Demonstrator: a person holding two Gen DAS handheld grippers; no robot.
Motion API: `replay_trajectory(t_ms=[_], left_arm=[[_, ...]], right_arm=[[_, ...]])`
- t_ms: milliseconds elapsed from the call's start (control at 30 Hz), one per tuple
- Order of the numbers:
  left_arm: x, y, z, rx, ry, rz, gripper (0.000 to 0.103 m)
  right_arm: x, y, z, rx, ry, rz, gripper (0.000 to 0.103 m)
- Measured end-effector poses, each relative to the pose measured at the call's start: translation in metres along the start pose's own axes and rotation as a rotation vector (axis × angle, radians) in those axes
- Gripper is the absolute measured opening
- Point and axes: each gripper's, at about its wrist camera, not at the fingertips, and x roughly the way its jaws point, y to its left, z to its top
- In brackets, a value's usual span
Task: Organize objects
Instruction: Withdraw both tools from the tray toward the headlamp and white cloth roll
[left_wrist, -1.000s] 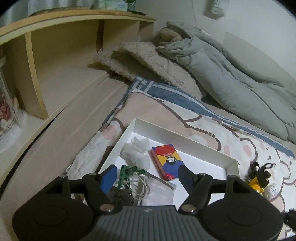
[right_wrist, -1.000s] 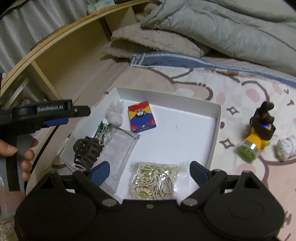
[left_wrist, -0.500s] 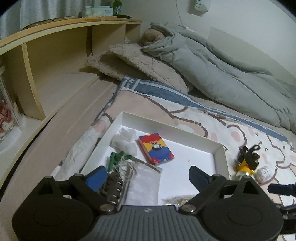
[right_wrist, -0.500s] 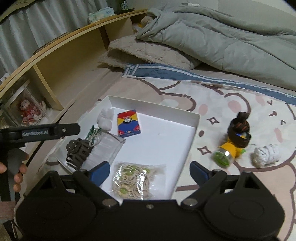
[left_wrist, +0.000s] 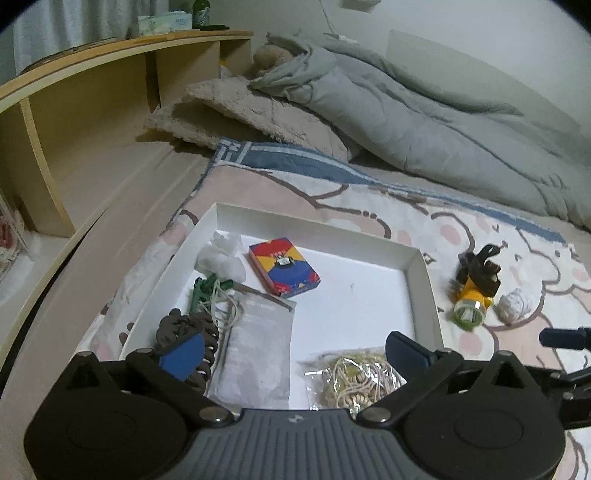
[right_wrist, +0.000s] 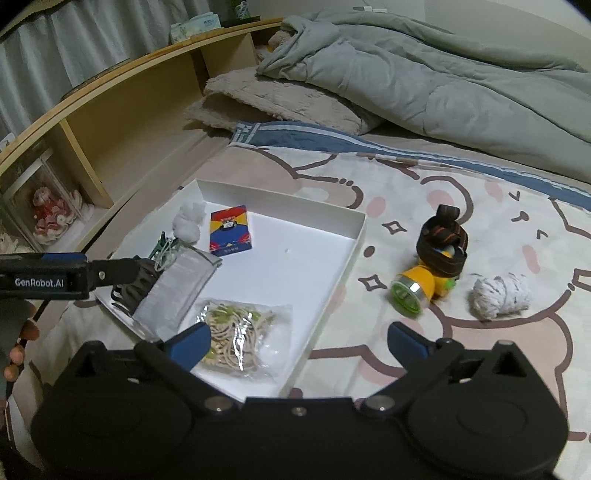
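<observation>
Black grippers, blue-padded fingers (right_wrist: 190, 342), silver screws, "GenRobot.AI" lettering, bare-skinned hand (right_wrist: 16, 347).

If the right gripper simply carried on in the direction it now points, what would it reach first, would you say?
Probably the right edge of the white tray, or the bedsheet just beside it: the open right gripper straddles that wall, the bag of rubber bands by its left finger. Depth is hard to judge.
</observation>
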Motion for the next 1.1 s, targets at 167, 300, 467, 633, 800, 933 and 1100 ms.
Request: replay_trajectory(t_ms=[167,300,467,633,800,933,1100], left_arm=[[0.003,-0.009,-0.008,0.028,0.026,-0.022,0.103],[0.004,-0.013,-0.015,0.047,0.045,-0.03,0.103],[0.005,-0.018,-0.018,0.065,0.058,-0.055,0.103],[0.007,-0.02,-0.018,0.073,0.063,-0.071,0.103],[0.01,-0.025,-0.017,0.083,0.074,-0.075,0.103],[0.014,-0.031,-0.015,0.088,0.081,-0.07,0.103],[0.02,-0.041,-0.011,0.09,0.088,-0.069,0.103]], right_arm=[[0.001,-0.008,-0.003,-0.007,-0.006,-0.003,0.103],[0.002,-0.013,-0.003,-0.027,-0.014,-0.021,0.103],[0.003,-0.022,0.0,-0.026,-0.024,-0.044,0.103],[0.006,-0.029,0.003,-0.014,-0.018,-0.05,0.103],[0.008,-0.032,0.003,-0.012,-0.011,-0.059,0.103],[0.01,-0.036,0.002,-0.003,0.0,-0.066,0.103],[0.006,-0.045,0.001,0.011,0.0,-0.079,0.103]])
